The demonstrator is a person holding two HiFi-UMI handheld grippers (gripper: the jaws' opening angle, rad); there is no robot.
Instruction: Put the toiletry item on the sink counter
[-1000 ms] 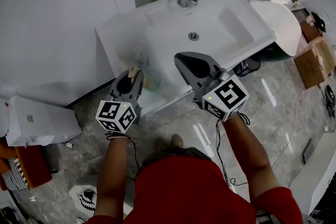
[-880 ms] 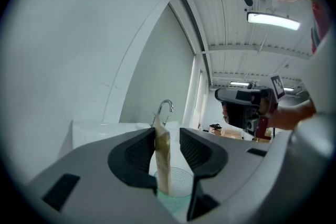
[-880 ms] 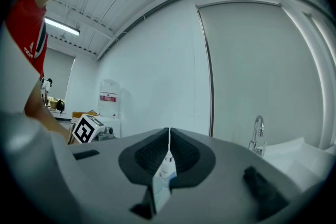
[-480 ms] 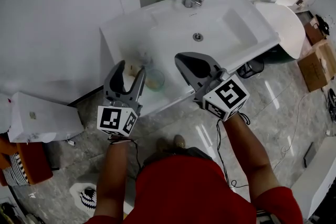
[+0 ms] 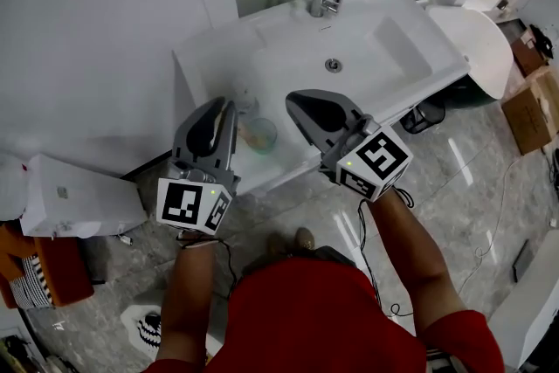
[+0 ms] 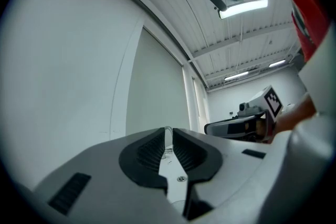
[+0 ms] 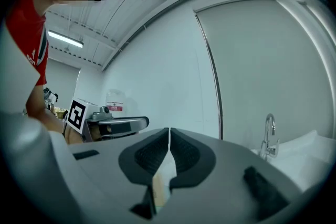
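Left gripper (image 5: 225, 107) hangs above the front edge of the sink counter (image 5: 205, 65), jaws closing on nothing, which suggests the toiletry item already stands on the counter. Right gripper (image 5: 293, 99) (jaws together, empty) waits alongside as a spare. Which item is meant is unclear: a translucent cup (image 5: 258, 134) sits just beside the left tips, and anything beneath that gripper is hidden.
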